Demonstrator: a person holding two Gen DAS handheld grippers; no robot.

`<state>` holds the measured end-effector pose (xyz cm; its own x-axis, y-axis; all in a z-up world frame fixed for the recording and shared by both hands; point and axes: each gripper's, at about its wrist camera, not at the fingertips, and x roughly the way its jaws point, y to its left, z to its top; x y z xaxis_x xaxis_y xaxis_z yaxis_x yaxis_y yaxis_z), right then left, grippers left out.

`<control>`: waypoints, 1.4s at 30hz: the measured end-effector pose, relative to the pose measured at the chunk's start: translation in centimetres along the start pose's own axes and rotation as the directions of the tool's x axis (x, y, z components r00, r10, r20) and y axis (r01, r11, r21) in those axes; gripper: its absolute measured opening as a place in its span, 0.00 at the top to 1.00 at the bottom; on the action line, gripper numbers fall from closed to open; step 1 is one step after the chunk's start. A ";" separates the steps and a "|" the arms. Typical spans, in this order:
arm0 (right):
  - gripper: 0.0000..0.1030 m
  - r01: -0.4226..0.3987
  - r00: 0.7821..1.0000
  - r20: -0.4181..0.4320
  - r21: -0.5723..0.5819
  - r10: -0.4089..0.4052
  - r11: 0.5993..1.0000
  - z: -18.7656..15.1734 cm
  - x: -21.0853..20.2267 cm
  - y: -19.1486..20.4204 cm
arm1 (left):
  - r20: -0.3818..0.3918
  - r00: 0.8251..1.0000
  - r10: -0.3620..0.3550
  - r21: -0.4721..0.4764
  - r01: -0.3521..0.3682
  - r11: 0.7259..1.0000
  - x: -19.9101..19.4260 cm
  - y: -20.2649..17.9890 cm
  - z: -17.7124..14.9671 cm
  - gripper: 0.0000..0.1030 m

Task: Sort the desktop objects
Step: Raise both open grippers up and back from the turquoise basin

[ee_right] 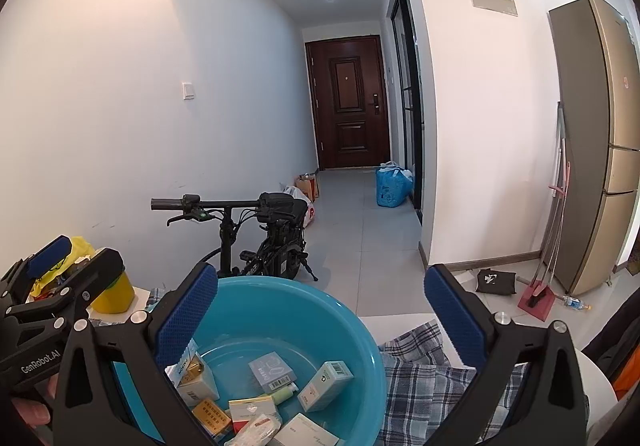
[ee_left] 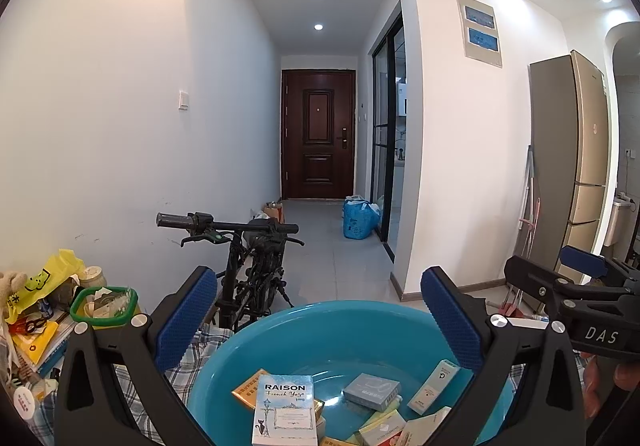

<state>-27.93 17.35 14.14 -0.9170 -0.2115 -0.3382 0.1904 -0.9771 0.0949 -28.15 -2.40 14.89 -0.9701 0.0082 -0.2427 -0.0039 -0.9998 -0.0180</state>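
A teal plastic basin [ee_left: 340, 322] sits on a checked cloth and holds several small boxes, among them a white and blue "RAISON" box [ee_left: 285, 410] and a grey-blue box [ee_left: 372, 391]. My left gripper [ee_left: 320, 320] is open and empty above the basin. My right gripper [ee_right: 322, 320] is open and empty over the basin's right rim [ee_right: 360, 326]. The basin's boxes also show in the right wrist view, such as a white and green box [ee_right: 326, 385]. Each gripper shows at the edge of the other's view.
A clutter of bags, books and a green-rimmed container [ee_left: 105, 306] lies at the left. A yellow container [ee_right: 114, 294] stands left of the basin. The checked cloth [ee_right: 424, 378] covers a white table. A black bicycle [ee_left: 244, 258] stands behind, in a hallway.
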 end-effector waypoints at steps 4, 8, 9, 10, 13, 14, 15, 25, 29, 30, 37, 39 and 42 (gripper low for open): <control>0.00 -0.001 1.000 0.003 -0.002 0.001 1.000 0.1 -0.2 0.0 | 0.000 1.000 0.000 0.001 0.000 1.000 0.0 0.0 0.0 0.00; 0.00 -0.004 1.000 0.013 -0.002 0.004 1.000 0.2 -0.5 0.0 | -0.025 1.000 0.012 0.006 -0.012 1.000 -0.3 0.3 0.3 0.00; 0.00 -0.007 1.000 0.014 0.000 0.007 1.000 0.3 -0.6 0.0 | -0.036 0.999 0.021 0.009 -0.020 1.000 -0.6 0.4 0.6 0.00; 0.00 -0.012 1.000 0.015 -0.001 0.012 1.000 0.4 -0.8 -0.1 | -0.034 0.999 0.023 0.008 -0.023 1.000 -1.1 0.6 0.9 0.00; 0.00 -0.012 0.999 0.041 0.008 0.011 1.000 0.8 -1.9 -0.2 | 0.000 1.000 0.012 -0.021 -0.012 1.000 -3.0 1.1 1.8 0.00; 0.00 -0.015 0.998 0.053 0.013 0.014 1.000 0.9 -2.4 -0.2 | 0.011 1.000 0.003 -0.030 -0.003 1.000 -3.6 1.2 2.0 0.00; 0.00 -0.021 0.998 0.065 0.016 0.020 1.000 1.1 -2.8 -0.1 | 0.023 1.000 -0.008 -0.037 0.009 0.999 -4.2 1.3 2.3 0.00; 0.00 -0.029 0.983 0.180 -0.063 0.040 0.998 2.3 -8.7 2.8 | 0.071 0.997 -0.007 0.008 0.006 1.000 -9.8 0.3 4.0 0.00; 0.00 -0.022 0.971 0.235 -0.084 0.042 0.996 2.4 -10.9 3.5 | 0.094 0.995 -0.013 -0.008 0.014 1.000 -11.2 0.5 4.4 0.00; 0.00 -0.029 0.967 0.249 -0.085 0.050 0.996 2.4 -11.4 3.6 | 0.094 0.996 -0.010 -0.011 0.011 1.000 -11.5 0.6 4.5 0.00; 0.00 -0.035 0.940 0.334 -0.088 0.063 0.995 2.6 -14.6 3.8 | 0.223 0.974 -0.025 -0.007 0.027 1.000 -16.9 0.5 5.0 0.00; 0.00 -0.046 0.930 0.360 -0.091 0.076 0.995 2.6 -15.7 3.9 | 0.242 0.970 -0.029 -0.006 0.031 0.999 -17.6 0.4 5.1 0.00; 0.00 -0.047 0.915 0.397 -0.067 0.070 0.997 2.4 -16.9 4.0 | 0.267 0.964 -0.019 -0.047 0.032 0.998 -18.1 0.5 5.3 0.00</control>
<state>-12.52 17.09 22.45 -0.9651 -0.2527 0.0693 0.2562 -0.9654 0.0476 -11.89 -3.15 24.36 -0.9994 0.0223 0.0251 -0.0241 -0.9972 -0.0712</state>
